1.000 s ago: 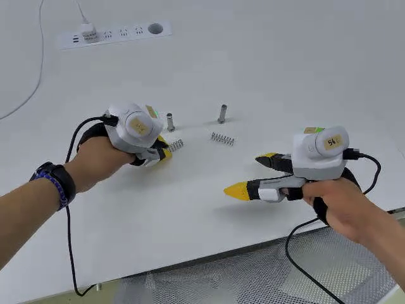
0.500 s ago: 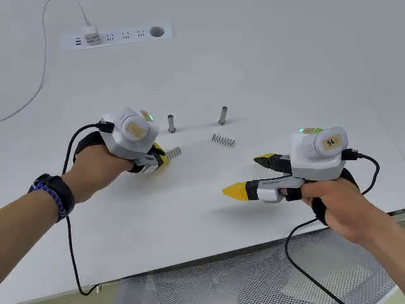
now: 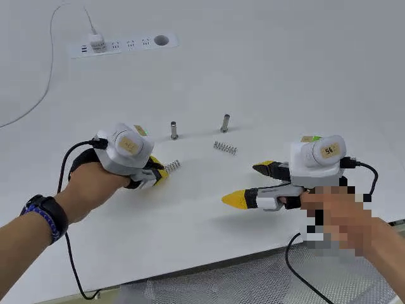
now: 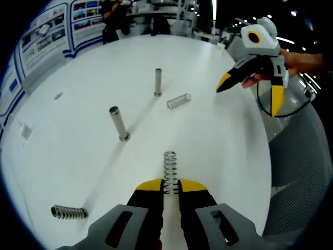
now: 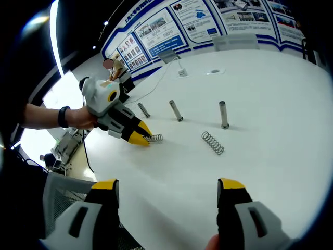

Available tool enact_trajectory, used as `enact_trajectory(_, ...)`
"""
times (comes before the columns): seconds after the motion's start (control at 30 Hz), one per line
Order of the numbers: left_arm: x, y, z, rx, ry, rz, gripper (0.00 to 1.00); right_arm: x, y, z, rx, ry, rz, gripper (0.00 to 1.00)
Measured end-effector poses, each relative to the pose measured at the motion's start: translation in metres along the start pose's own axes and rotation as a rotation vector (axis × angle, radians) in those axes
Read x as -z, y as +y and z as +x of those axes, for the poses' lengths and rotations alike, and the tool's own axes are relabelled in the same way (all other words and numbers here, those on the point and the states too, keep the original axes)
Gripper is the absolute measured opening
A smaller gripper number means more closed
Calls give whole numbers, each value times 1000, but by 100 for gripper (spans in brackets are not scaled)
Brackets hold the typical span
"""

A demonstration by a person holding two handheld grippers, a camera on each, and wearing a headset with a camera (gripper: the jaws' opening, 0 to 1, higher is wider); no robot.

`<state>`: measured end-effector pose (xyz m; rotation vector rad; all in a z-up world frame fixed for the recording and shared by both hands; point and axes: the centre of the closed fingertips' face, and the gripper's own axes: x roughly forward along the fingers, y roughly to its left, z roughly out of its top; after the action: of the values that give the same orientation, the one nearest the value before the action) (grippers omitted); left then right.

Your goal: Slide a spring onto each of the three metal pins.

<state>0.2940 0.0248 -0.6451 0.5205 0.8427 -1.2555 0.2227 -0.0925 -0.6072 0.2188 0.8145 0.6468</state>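
Two upright metal pins (image 3: 174, 130) (image 3: 225, 123) stand on the white table. My left gripper (image 3: 159, 175) is shut on the end of a small spring (image 3: 173, 166), which points away from it along the table, short of the nearer pin (image 4: 118, 123). In the left gripper view the held spring (image 4: 169, 166) sticks out past the yellow tips (image 4: 170, 185). A second spring (image 3: 224, 148) lies loose below the right pin (image 5: 223, 114). A third spring (image 4: 68, 211) lies behind the left gripper. My right gripper (image 3: 247, 183) hovers open and holds nothing, well to the right.
A white power strip (image 3: 123, 44) with a plugged-in cable lies at the back of the table. The table's front edge (image 3: 209, 263) runs just below both hands, with grey mesh beneath. Cables trail from both grippers.
My left gripper has drawn back toward me with the spring, so the spring now lies farther from the near pin. The right gripper has barely moved. The head camera has shifted a little.
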Motion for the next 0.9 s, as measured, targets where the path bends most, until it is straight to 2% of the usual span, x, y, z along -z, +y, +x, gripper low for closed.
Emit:
enact_trajectory(0.27, 4, -8, -9, -11, -16, -13, 10, 2, 7, 5, -15, 5, -1, 78)
enact_trajectory(0.47, 6, -14, -13, -16, -48, -48, 10, 3, 13, 11, -29, 8, -2, 77)
enact_trajectory(0.67, 10, -30, -15, 14, -55, -43, 10, 2, 23, 16, -63, 5, 15, 74)
enact_trajectory(0.9, 6, -45, -20, 22, -80, -57, 10, 5, 32, 20, -91, 13, 14, 73)
